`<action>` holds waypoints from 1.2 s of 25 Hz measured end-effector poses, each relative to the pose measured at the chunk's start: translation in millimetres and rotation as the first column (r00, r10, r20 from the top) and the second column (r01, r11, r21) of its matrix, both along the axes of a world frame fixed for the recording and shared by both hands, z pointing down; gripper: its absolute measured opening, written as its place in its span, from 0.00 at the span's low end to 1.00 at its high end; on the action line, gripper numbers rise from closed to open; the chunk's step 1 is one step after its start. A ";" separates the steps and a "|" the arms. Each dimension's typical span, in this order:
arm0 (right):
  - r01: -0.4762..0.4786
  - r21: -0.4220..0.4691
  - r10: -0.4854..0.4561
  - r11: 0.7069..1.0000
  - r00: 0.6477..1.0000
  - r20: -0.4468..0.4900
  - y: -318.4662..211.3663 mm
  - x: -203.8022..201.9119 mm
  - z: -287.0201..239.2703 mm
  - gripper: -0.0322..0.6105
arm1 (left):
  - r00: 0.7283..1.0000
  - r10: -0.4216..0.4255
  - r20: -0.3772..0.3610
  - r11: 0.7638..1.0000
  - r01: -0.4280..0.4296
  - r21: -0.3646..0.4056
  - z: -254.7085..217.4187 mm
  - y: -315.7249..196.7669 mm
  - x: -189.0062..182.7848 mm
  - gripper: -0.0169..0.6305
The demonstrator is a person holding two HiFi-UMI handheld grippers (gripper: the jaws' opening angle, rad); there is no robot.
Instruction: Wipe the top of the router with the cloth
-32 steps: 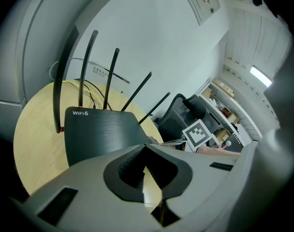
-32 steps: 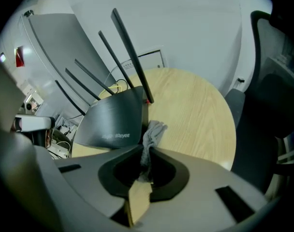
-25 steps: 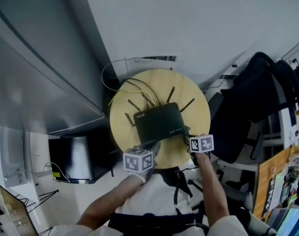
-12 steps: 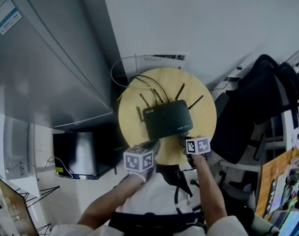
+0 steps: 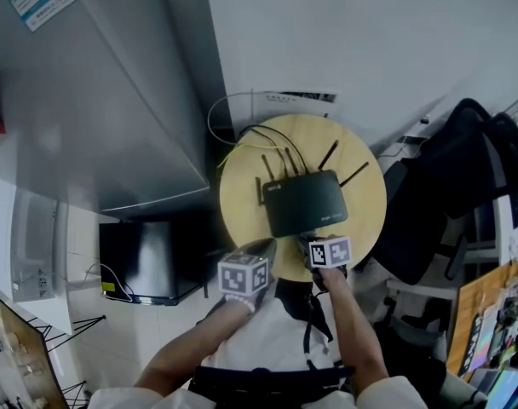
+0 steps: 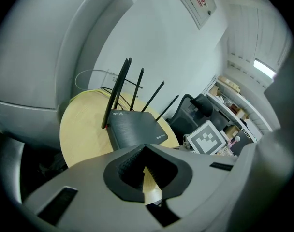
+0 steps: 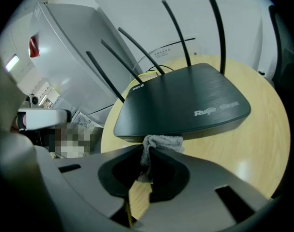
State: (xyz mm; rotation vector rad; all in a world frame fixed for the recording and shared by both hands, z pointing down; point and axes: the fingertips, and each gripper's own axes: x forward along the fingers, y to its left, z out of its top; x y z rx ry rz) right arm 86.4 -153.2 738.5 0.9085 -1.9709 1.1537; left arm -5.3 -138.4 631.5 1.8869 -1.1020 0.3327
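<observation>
Grey metal cabinet (image 5: 114,100) filling the left of the head view, with a dark box (image 5: 144,258) low beside it. Next along, a round pale-wood table (image 5: 242,186) set against a white wall.

At the table's near rim, toward the left, the left gripper (image 5: 261,250). In its own view, jaws closed tip to tip with nothing between them, only tabletop visible through the gap behind the tips. Positioned just beside the router's near left corner, apparently apart from it.

Centre of the table: a black Wi-Fi router (image 5: 303,201), lying flat, with thin black antennas (image 6: 116,92) standing along its far edge and a bare, smooth top.

Just right of that, the right gripper (image 5: 308,239), jaws pinched on a small grey cloth (image 7: 161,141). Cloth bunched into a wad poking out past the tips, sitting at the router's near edge, touching it or just in front, below the top face rather than on it.

Far right: a black chair (image 5: 438,186) close to the table.

Judged step: the approach, with no wiping yet. Next move probably calling for a small lift to carry the wad over the front lip and onto the top, then light strokes across toward the antennas, stopping short of them. Light housing likely to slide under pressure; closed left gripper well placed to steady the near corner.
</observation>
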 end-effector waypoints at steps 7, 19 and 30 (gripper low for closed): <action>0.042 0.001 -0.042 0.999 0.998 0.040 17.0 -50.2 -5.0 0.11 | 0.999 -0.031 0.027 0.999 0.031 0.014 -0.6 8.7 -25.1 0.02; 0.070 0.008 -0.070 0.998 0.992 0.103 33.2 -120.9 -13.8 0.11 | 0.996 -0.081 0.026 0.997 0.081 0.012 -0.7 29.7 -67.0 0.02; -0.176 0.086 0.181 0.981 0.982 -0.047 -11.8 -123.8 -14.8 0.11 | 0.990 -0.140 0.006 0.990 0.140 0.026 1.3 29.6 -111.7 0.02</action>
